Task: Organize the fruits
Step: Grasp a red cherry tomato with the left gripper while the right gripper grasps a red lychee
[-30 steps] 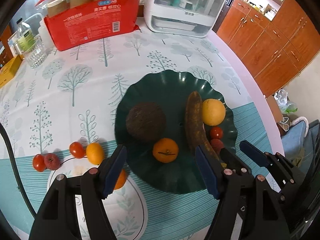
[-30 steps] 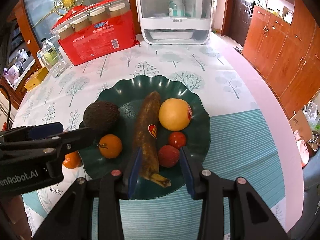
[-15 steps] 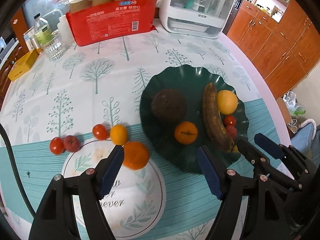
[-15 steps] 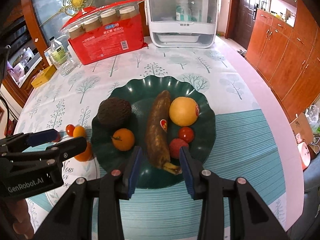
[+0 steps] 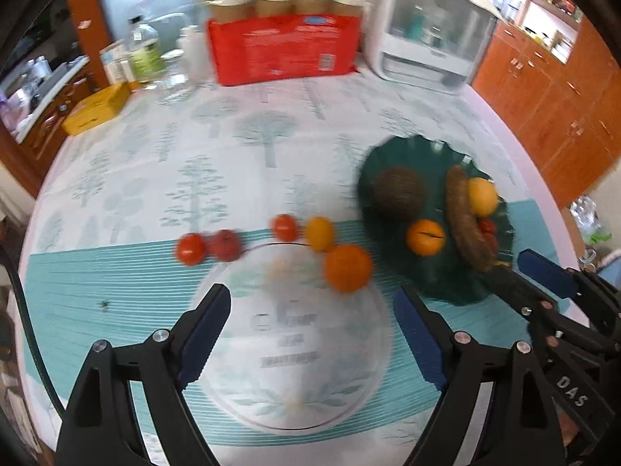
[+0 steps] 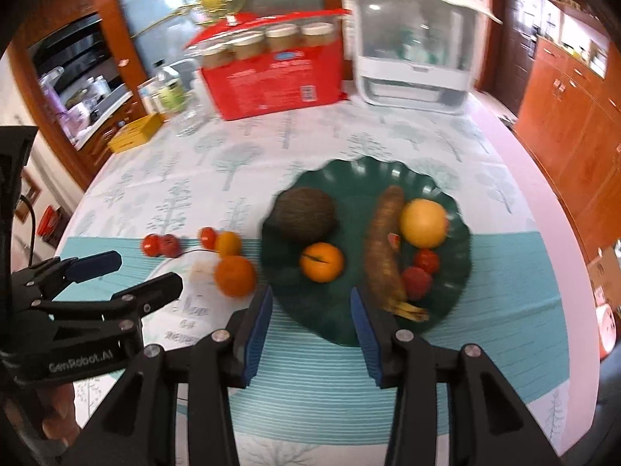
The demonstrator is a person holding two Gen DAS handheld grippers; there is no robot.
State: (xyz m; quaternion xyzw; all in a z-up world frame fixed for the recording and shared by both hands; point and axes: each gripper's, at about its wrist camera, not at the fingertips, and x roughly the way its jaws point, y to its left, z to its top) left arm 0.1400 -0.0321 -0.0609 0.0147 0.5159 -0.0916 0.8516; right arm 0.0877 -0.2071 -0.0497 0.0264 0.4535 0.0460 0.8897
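Both grippers are hanging empty above the tabletop (image 5: 271, 132). The left gripper (image 5: 314, 334) is gaping wide over a pale round placemat (image 5: 295, 349), and the right gripper (image 6: 310, 326) is standing moderately open just short of the near rim of the dark green scalloped plate (image 6: 458, 272).

Five fruits are lying loose on the cloth to the left of the plate. The large orange (image 5: 348, 268) is sitting on the placemat's far edge, nearest the left gripper. Just behind it are a smaller yellow-orange citrus (image 5: 320, 233) and a cherry tomato (image 5: 285, 227), close together. Farther left another tomato (image 5: 190, 248) and a small dark red fruit (image 5: 227, 245) are touching. The plate is already carrying a rough brown round fruit (image 6: 304, 213), a mandarin (image 6: 321, 262), a browned banana (image 6: 382, 248), a yellow citrus (image 6: 424, 223) and two small red fruits.

The large orange looks firm, fairly heavy for its size, and apt to roll, so the pads should probably be closing across its widest part from both sides, with steady pressure. The tomatoes seem thin-skinned, smooth and light. They likely need a gentle squeeze around the middle, or they may squirt out or split. The touching pair leaves little room for a finger between them, so approaching from front and back appears safer. The frames are blurred, so finer surface detail is not readable.
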